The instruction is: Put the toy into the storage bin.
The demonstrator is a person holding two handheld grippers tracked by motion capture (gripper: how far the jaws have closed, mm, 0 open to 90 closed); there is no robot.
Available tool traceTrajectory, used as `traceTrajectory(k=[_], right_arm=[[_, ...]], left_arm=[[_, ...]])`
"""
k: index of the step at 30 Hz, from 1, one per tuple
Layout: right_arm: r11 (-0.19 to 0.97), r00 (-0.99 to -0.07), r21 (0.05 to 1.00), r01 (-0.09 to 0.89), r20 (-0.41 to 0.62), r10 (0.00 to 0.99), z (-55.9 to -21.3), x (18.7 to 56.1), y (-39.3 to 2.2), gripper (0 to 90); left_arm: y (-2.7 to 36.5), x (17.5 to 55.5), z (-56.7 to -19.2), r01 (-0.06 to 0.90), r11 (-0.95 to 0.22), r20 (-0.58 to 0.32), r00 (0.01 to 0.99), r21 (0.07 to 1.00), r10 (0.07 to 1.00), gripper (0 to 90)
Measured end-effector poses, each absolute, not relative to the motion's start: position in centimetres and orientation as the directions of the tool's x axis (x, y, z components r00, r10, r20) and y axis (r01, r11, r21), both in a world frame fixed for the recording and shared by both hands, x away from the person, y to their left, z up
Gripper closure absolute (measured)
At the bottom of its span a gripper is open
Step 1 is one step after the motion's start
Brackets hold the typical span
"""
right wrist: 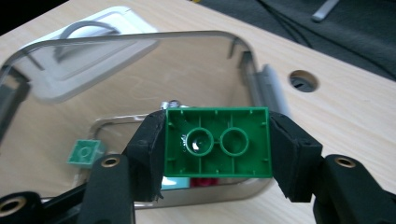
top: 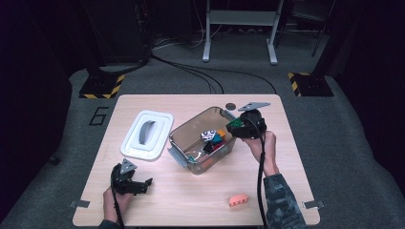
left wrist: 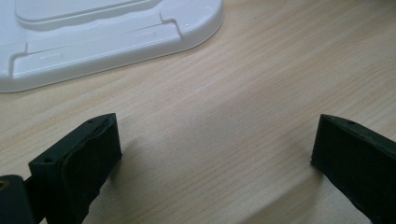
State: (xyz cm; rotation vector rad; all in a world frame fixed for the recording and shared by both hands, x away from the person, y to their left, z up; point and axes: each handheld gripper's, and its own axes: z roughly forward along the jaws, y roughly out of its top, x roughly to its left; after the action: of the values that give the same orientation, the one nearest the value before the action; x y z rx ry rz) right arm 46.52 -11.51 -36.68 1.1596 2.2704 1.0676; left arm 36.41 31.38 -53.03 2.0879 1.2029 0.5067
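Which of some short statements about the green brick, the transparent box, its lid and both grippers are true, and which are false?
1. The right gripper clamps a green brick. True.
2. The white lid sits on the transparent box. False: it lies on the table, beside the box.
3. The left gripper holds the lid. False: its jaws are open and empty.
4. An orange brick lies on the table outside the box. True.

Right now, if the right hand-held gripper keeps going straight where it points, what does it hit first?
Likely the inside of the clear bin: the right hand-held gripper, holding the green brick, points into its open top. Depth is unclear.
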Motion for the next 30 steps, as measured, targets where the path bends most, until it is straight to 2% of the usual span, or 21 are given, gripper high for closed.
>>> traceTrajectory(k=[16,24,30], right_arm=[[0.471,-0.679,0.678,0.564,0.056,0.732,-38.9,46.3,-7.8,42.5],[0.484,-0.677,0.623,0.614,0.100,0.729,-39.3,46.4,-7.2,42.5],[0.500,-0.688,0.609,0.615,0.104,0.719,-39.4,46.3,-7.0,42.4]], left_arm=[[31.4,36.4,-53.0,0.607,-0.353,0.004,0.500,0.712,0.866,1.3],[31.4,36.4,-53.0,0.607,-0.353,0.004,0.500,0.712,0.866,1.3],[31.4,36.4,-53.0,0.607,-0.353,0.004,0.500,0.712,0.866,1.3]])
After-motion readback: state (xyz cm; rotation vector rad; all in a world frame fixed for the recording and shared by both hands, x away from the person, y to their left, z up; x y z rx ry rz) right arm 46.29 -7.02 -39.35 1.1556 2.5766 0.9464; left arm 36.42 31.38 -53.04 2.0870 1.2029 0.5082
